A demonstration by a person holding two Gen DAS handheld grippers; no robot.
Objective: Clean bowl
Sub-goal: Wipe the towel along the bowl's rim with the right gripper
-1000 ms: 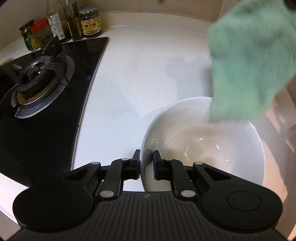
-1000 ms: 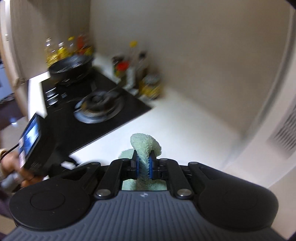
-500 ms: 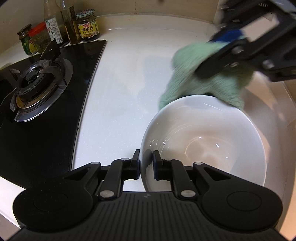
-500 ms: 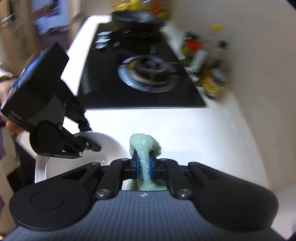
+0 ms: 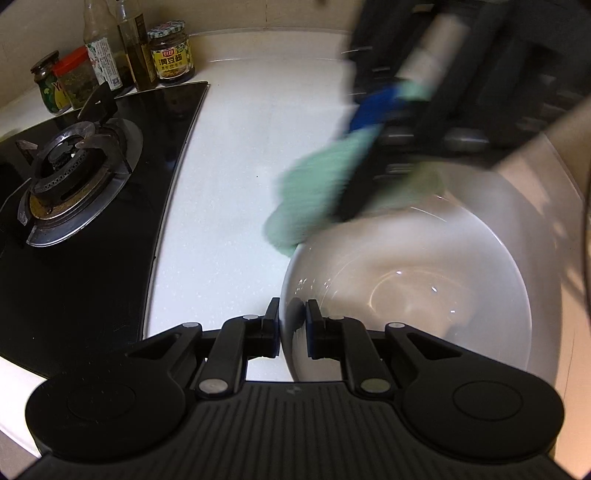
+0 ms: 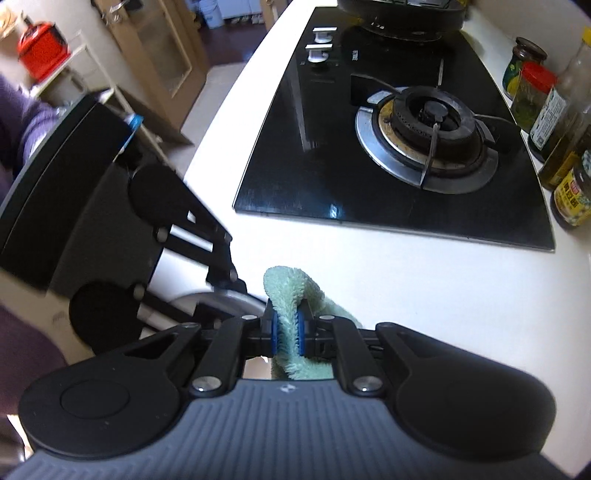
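Observation:
A white bowl [image 5: 424, 280] stands on the white counter. My left gripper [image 5: 292, 325] is shut on its near rim, one finger inside and one outside. My right gripper [image 6: 287, 328] is shut on a green cloth [image 6: 291, 295]. In the left wrist view the right gripper [image 5: 373, 147] is blurred at the bowl's far rim, and the cloth [image 5: 310, 192] hangs over the rim's far left side. In the right wrist view only a sliver of the bowl's rim [image 6: 221, 295] shows beside the left gripper [image 6: 236, 284].
A black gas hob [image 5: 74, 177] with a burner [image 6: 428, 136] lies to the left of the bowl. Jars and bottles [image 5: 122, 70] stand against the back wall. A pan [image 6: 402, 14] sits on the far burner. The counter edge [image 6: 221, 122] drops to the floor.
My right gripper has swung down and toward the bowl with the cloth, from above the bowl to its far rim. The left gripper and bowl have stayed put.

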